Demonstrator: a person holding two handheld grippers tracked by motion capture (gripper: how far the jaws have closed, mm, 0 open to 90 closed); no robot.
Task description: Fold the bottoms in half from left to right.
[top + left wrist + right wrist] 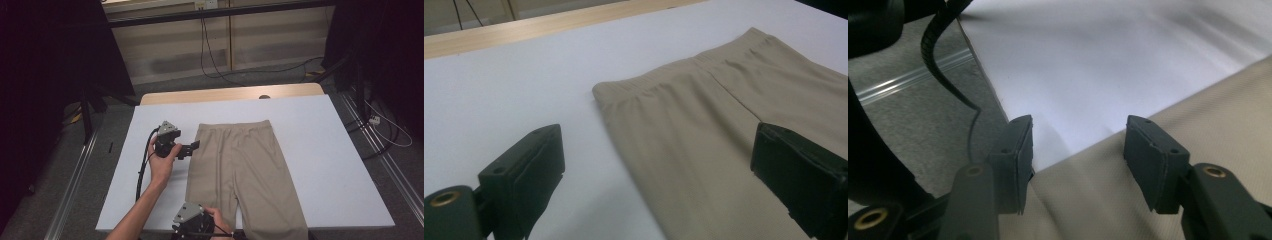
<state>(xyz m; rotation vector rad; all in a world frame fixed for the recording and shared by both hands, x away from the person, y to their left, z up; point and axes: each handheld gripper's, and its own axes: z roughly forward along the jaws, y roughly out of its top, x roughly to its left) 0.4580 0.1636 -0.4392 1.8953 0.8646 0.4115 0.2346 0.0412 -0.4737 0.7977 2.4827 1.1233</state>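
the beige trousers [239, 175] lie flat on the white table cover [325, 165], waistband at the far end, legs running toward the person, so their long axis points from the far edge to the near edge.

the left gripper [192, 148] hovers just beside the trousers' left edge, a little below the waistband, with its jaws aimed sideways at the cloth. in the left gripper view [659, 170] its jaws stand wide apart, one over bare cover, the other over the fabric, the trouser edge running between them; nothing is pinched.

the right gripper [202, 231] is low at the near end of the trousers, by the hem of the left leg. in the right gripper view [1078, 150] its jaws stand partly apart, straddling that leg's outer edge, with cloth between them but the pads not yet pressing on it, as far as i can judge.

both grippers sit on the trousers' left side, so the coming move likely turns on nipping that long left edge at two spots, the right being nearer to a grip.
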